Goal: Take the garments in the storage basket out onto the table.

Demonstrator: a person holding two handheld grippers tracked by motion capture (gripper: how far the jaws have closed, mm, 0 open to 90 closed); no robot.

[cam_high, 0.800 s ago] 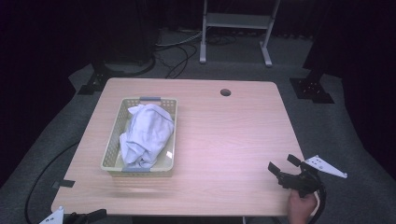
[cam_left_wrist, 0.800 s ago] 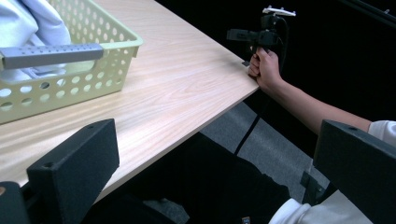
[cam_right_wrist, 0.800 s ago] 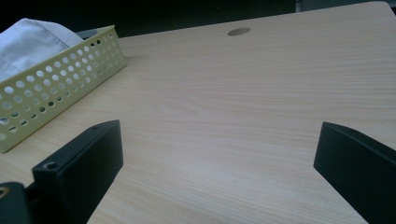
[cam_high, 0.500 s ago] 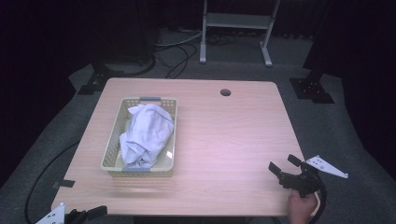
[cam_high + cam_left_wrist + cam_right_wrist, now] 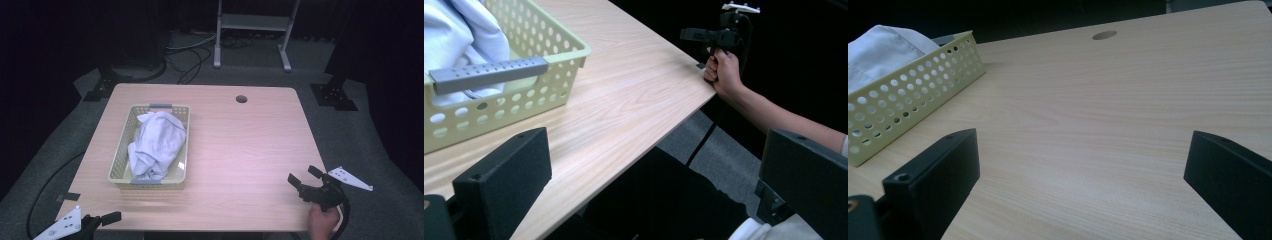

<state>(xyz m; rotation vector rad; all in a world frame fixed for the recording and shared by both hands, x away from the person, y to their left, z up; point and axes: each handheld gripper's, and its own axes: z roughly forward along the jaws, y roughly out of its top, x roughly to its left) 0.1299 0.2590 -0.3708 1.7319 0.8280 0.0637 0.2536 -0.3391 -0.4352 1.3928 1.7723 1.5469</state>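
A pale yellow perforated basket (image 5: 120, 172) with grey handles stands on the left half of the wooden table (image 5: 240, 145) and holds a crumpled white cloth (image 5: 157, 142). At the table's near left corner my left gripper (image 5: 111, 218) is open, its jaws wide apart with nothing between them. In the left gripper view (image 5: 654, 150) it sits just off the near edge, with the basket (image 5: 524, 95) and the cloth (image 5: 459, 35) close ahead. Near the right front corner a hand (image 5: 322, 222) holds my right gripper (image 5: 303, 174). It is open and empty, and in its own view (image 5: 1080, 150) it faces bare tabletop.
A round cable hole (image 5: 241, 99) is at the table's far edge. Behind the table stand a metal frame (image 5: 252, 30) and cables on the carpet. The right gripper (image 5: 704, 35) and the hand (image 5: 724, 75) holding it appear in the left gripper view. In the right gripper view the basket (image 5: 903, 100) lies far left.
My left gripper has come up and to the right along the table's near left corner. The right gripper, the basket and the cloth have stayed put.
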